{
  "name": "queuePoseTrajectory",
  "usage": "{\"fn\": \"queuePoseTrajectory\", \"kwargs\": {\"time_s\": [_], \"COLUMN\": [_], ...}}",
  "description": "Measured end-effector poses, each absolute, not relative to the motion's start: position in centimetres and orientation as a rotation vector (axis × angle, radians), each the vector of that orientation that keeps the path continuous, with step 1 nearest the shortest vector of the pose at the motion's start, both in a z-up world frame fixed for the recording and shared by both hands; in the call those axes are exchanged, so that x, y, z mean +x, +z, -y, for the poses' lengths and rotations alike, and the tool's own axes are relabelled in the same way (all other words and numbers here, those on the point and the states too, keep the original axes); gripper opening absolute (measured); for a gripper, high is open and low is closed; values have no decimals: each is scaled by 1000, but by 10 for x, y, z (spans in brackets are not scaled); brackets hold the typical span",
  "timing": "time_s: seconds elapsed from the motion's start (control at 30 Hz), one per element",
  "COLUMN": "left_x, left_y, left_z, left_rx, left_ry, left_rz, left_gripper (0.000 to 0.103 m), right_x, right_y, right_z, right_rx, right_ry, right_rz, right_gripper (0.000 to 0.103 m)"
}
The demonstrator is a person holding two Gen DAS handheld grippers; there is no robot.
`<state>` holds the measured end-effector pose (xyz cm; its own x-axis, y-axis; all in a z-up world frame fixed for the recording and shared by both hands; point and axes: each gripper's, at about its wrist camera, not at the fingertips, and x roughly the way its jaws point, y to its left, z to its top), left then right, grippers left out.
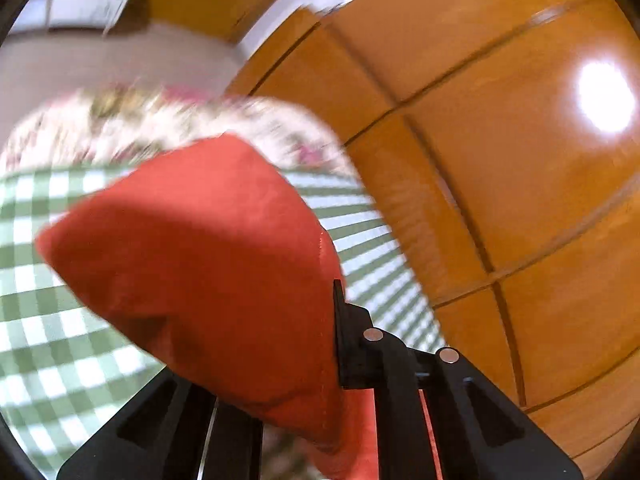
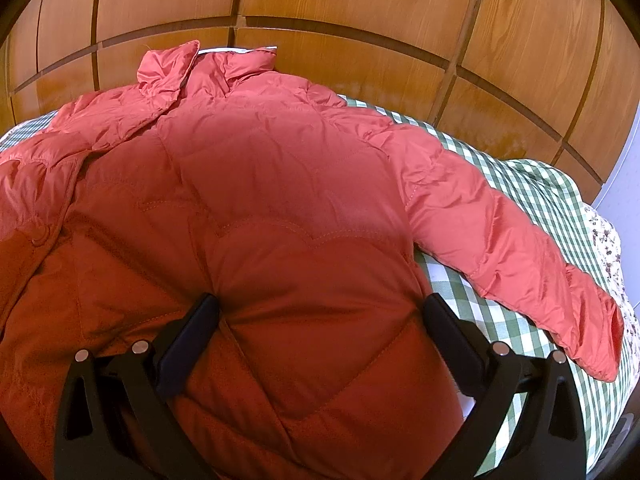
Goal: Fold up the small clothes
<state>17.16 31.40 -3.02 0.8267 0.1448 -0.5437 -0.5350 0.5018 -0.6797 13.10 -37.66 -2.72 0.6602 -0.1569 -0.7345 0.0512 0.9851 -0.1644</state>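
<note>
An orange-red quilted jacket (image 2: 280, 168) lies spread on a green-and-white checked cover (image 2: 520, 184), collar (image 2: 208, 68) at the far end and one sleeve (image 2: 500, 240) stretched out to the right. My right gripper (image 2: 322, 300) rests on the jacket's lower body, jaws wide open with the puffy fabric bulging between the fingers (image 2: 192, 340). In the blurred left wrist view, a fold of the jacket (image 1: 192, 248) hangs lifted over the checked cover (image 1: 40, 320). My left gripper (image 1: 320, 320) is shut on it. Only one finger (image 1: 340, 320) shows; the cloth hides the other.
Glossy wooden panelled doors (image 2: 360, 8) stand close behind the bed and fill the right of the left wrist view (image 1: 500, 140). A floral quilt (image 2: 608, 248) edges the checked cover at the right, and shows beyond it (image 1: 120, 128) in the left wrist view.
</note>
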Motion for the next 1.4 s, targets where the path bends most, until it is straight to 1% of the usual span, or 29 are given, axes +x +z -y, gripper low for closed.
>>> {"fn": "queuePoseTrajectory", "kwargs": {"time_s": [0.1, 0.17, 0.27, 0.4, 0.5, 0.6, 0.73, 0.9, 1.0, 1.07, 1.1, 1.13, 1.17, 1.2, 1.23, 1.27, 1.4], "left_x": [193, 211, 239, 264, 291, 306, 321, 332, 344, 344, 345, 344, 341, 336, 327, 318, 276], "left_y": [6, 26, 44, 53, 48, 29, 1, -23, -37, -52, -59, -68, -74, -77, -78, -77, -63], "left_z": [-276, -240, -172, -88, -20, 54, 120, 154, 185, 189, 193, 194, 192, 195, 198, 198, 202], "left_rx": [-843, -740, -572, -378, -252, -79, 30, 31, 128, 169, 184, 197, 201, 206, 217, 230, 260], "left_ry": [408, 355, 233, 114, 15, -81, -159, -205, -244, -239, -240, -249, -267, -289, -314, -324, -339], "left_rz": [-426, -441, -475, -500, -540, -588, -640, -682, -712, -722, -732, -756, -776, -789, -788, -769, -700], "left_gripper": [10, 10, 10, 10, 10, 10, 10, 10, 10, 10, 15, 27, 37, 63, 92, 100, 100], "right_x": [131, 131, 131, 131, 131, 131, 131, 130, 130, 130, 130, 130, 129, 129, 129, 129, 129], "right_y": [-27, -27, -26, -26, -25, -25, -24, -24, -24, -23, -23, -23, -24, -24, -24, -24, -24], "right_z": [377, 377, 377, 377, 377, 378, 376, 376, 377, 376, 376, 376, 377, 377, 377, 377, 377], "right_rx": [-133, -133, -132, -131, -127, -121, -121, -117, -116, -116, -116, -115, -114, -114, -113, -113, -114], "right_ry": [-117, -117, -117, -117, -115, -113, -115, -115, -114, -114, -114, -113, -112, -112, -112, -112, -112], "right_rz": [-842, -842, -842, -842, -842, -843, -841, -840, -840, -839, -839, -838, -839, -838, -838, -838, -837], "right_gripper": [101, 101, 101, 101, 101, 101, 101, 101, 101, 101, 101, 101, 101, 101, 101, 101, 101]}}
